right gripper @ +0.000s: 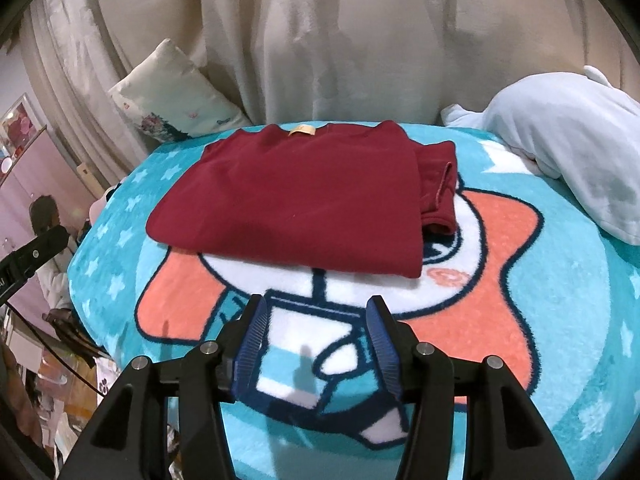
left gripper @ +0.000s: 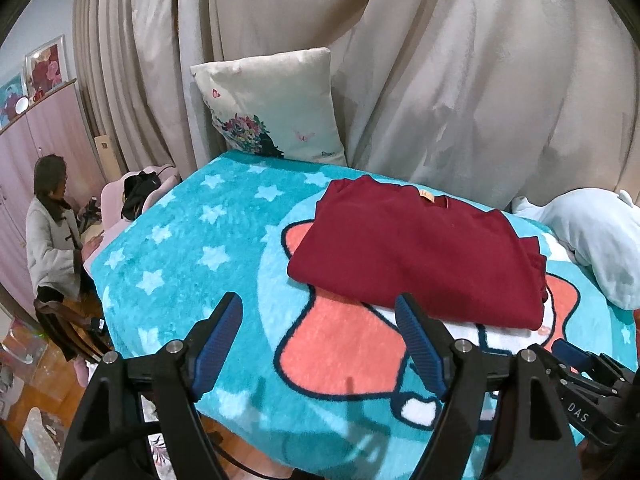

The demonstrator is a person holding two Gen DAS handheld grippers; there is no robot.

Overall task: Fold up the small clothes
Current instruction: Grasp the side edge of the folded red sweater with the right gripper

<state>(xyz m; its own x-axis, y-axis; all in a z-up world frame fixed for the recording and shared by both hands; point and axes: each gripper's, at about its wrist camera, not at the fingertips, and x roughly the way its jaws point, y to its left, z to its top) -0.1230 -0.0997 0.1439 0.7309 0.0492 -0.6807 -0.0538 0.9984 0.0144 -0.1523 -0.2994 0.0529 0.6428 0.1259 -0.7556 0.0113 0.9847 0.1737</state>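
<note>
Right wrist: one folded red garment (right gripper: 288, 196).

The pale blue plush (right gripper: 568, 152) runs off the right edge of both views. The maroon shirt's (right gripper: 296, 196) folded-under layers are hidden, and its collar tag (right gripper: 302, 131) is too small to read. At far left, the seated person's (left gripper: 54, 224) face is blurred.

Dark red garment (right gripper: 288, 196) on a turquoise, white-starred blanket (right gripper: 560, 320); beige curtain (right gripper: 340, 40).
</note>
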